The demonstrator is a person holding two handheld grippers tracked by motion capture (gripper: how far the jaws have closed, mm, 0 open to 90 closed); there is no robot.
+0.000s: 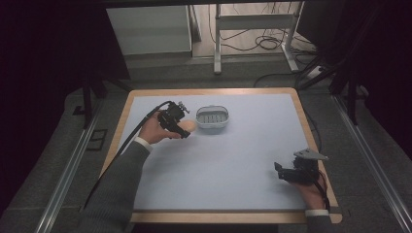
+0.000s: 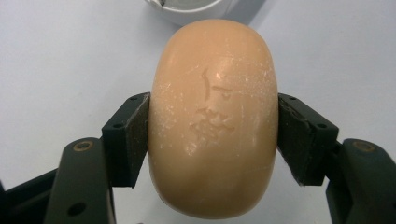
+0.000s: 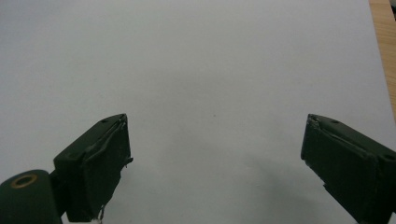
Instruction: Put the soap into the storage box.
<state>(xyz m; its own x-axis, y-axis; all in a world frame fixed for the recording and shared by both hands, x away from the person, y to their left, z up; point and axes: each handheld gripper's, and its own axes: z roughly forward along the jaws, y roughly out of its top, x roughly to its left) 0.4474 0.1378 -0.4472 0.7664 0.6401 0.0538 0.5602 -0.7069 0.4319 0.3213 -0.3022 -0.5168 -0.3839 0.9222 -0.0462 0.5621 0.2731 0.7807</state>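
Gripping a peach-coloured bar of soap [image 2: 213, 119], the left gripper [image 1: 183, 127] sits over the far left part of the desk [image 1: 233, 160], its jaws pressed against the bar's two long sides. In the left gripper view the soap stands between the black pads, its rounded face toward the camera, with a stamped mark and pale scuffs across the middle. Just beyond it a curved white rim peeks in at the top edge: the soap dish [image 1: 212, 117], a small oval tray with a ribbed floor. From above, the soap shows just beside the dish's left end, close to it, though I cannot tell whether the two touch. The person's left hand [image 1: 156, 131] wraps the gripper's body, and its cable trails back off the desk's left edge.

The right gripper [image 1: 280, 171] rests near the desk's near right corner, well apart from the soap and dish. Its jaws stand wide apart with only the pale desk surface between them.
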